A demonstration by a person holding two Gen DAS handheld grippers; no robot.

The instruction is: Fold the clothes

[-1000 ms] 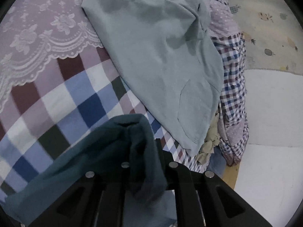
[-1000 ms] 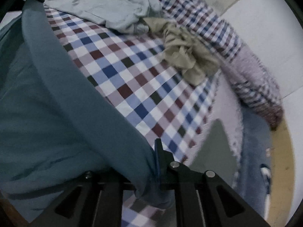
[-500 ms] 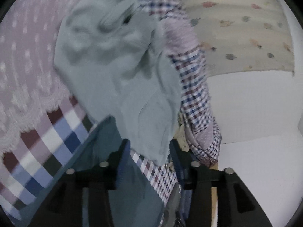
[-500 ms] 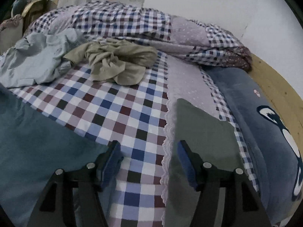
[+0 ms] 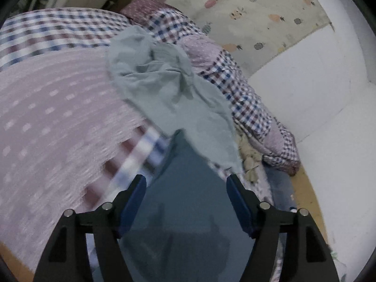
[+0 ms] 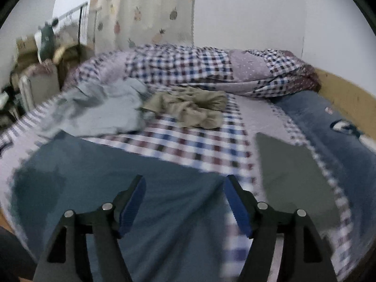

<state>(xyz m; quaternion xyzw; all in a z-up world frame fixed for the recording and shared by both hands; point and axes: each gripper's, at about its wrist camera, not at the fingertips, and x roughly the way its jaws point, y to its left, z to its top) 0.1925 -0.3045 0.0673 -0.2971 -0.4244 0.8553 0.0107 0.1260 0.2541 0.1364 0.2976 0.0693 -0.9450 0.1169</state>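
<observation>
both grippers, left (image 5: 186,183) and right (image 6: 184,183), gape wide, empty, above the teal garment (image 6: 131,188).

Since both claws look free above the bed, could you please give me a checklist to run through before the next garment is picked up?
1. Left claw open, holding nothing: ok.
2. Right claw open, holding nothing: ok.
3. Teal garment lying flat on the bed: ok.
4. Teal garment neatly folded, edges aligned: cannot tell.
5. Grey-green garment clear of the teal one: not ok, its tip overlaps it.
6. Khaki garment still unfolded: ok, crumpled.
</observation>
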